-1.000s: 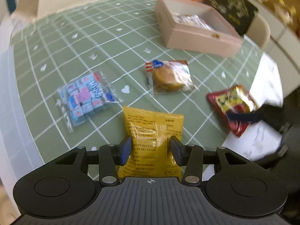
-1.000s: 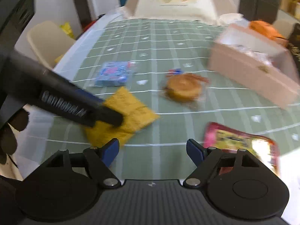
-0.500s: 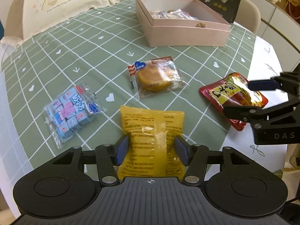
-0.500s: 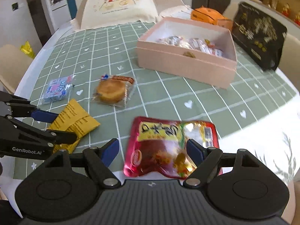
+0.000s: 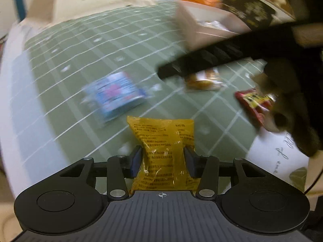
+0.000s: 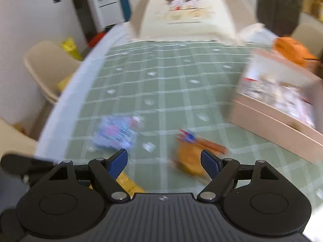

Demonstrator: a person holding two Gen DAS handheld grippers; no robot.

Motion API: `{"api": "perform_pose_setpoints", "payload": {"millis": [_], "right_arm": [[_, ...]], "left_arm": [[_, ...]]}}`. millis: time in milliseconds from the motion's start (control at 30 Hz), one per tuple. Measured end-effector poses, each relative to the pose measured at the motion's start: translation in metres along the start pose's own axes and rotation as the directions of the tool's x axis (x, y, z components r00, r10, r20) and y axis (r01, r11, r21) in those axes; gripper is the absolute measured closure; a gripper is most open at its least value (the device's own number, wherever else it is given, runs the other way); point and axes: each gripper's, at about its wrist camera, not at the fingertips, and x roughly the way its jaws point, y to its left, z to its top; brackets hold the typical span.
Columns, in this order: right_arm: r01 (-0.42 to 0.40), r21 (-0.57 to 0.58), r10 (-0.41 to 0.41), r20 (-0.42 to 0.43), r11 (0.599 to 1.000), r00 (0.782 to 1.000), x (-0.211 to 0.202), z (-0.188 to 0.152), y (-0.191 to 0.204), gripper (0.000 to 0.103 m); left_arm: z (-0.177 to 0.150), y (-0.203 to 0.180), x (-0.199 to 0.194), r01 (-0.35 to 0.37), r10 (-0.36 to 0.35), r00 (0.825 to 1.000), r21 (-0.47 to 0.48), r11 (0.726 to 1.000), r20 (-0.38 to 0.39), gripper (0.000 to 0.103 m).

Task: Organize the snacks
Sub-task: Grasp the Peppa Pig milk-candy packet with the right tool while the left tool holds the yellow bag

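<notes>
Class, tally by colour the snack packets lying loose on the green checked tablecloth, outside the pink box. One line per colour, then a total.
Yellow plastic packet, between the left claw fingers as they close: 1
Blue and pink packet of small cubes: 1
Clear packet with a round golden cake: 1
Red and yellow foil packet: 1
Total: 4

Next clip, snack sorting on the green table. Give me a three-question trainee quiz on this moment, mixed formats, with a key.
1. True or false: a yellow packet lies between the fingers of the left gripper.
2. Which snack lies nearest ahead of the right gripper? A) blue candy bag B) round cake packet C) red packet
3. Fill in: the pink box stands ____, with wrapped snacks inside.

Key: 1 true; 2 B; 3 open
</notes>
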Motion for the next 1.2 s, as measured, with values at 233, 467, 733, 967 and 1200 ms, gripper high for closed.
{"api": "perform_pose_setpoints", "payload": {"millis": [233,467,733,967,1200], "right_arm": [[-0.096,-0.049,0.090,-0.122,0.994,0.989,0.094,0.058,0.058,0.029],[-0.085,-0.286,0.048,-0.131,0.954,0.990,0.077,0.026,0.065,0.043],[0.032,-0.507,-0.085,-0.082,0.861,0.993,0.019,-0.045,0.035,0.040],[-0.057,-0.071,0.048,-0.118,0.996,0.992,0.006,-0.028,0.008,0.039],[-0.037,0.221,0.067,-0.131,0.975,0.989,0.066,0.017,0.037,0.038]], "left_arm": [[-0.007,0.029,-0.015,-0.087,0.085,0.996,-0.074,0.993,-0.022,0.053],[-0.008,0.049,-0.019,-0.065,0.061,0.998,-0.155,0.986,-0.029,0.053],[0.000,0.064,-0.016,-0.082,0.081,0.997,-0.199,0.977,-0.012,0.053],[0.008,0.074,-0.016,-0.174,0.174,0.985,-0.197,0.965,-0.015,0.053],[0.006,0.080,-0.018,-0.181,0.181,0.983,-0.206,0.962,-0.023,0.053]]}}
